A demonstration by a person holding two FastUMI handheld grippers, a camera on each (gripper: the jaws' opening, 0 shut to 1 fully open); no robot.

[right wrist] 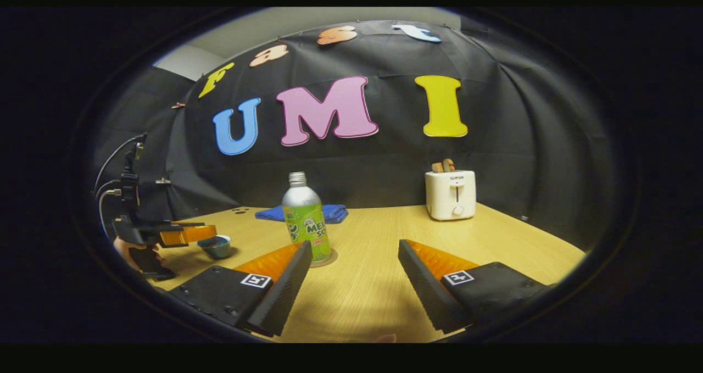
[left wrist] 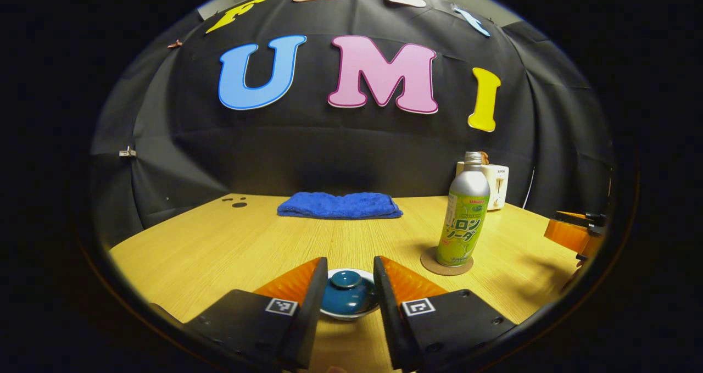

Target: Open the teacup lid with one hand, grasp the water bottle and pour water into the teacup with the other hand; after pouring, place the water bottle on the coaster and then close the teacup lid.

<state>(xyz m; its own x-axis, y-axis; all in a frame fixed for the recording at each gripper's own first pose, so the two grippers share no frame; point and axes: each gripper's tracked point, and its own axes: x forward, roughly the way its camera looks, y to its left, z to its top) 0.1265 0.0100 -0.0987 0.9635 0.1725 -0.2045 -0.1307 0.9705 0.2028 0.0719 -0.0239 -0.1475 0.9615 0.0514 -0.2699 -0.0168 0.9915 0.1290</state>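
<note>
Left gripper (left wrist: pixel 349 277) hangs over the teacup (left wrist: pixel 349 295), jaws spread either side of the lid (left wrist: pixel 345 279), which sits on the cup; whether they touch it is unclear. The water bottle (left wrist: pixel 464 216) stands upright on the coaster (left wrist: pixel 446 263), off to the right. The right gripper (right wrist: pixel 354 263) hovers above the wooden table (right wrist: pixel 494 241), jaws wide apart, near the bottle.

i count on the tabletop (left wrist: pixel 230 241): one bottle (left wrist: pixel 464 219), one coaster (left wrist: pixel 434 266), one lidded teacup (left wrist: pixel 347 293), one blue towel (left wrist: pixel 339 205), one toaster (right wrist: pixel 450 194); two tools, left (left wrist: pixel 347 277) and right (right wrist: pixel 354 271).
</note>
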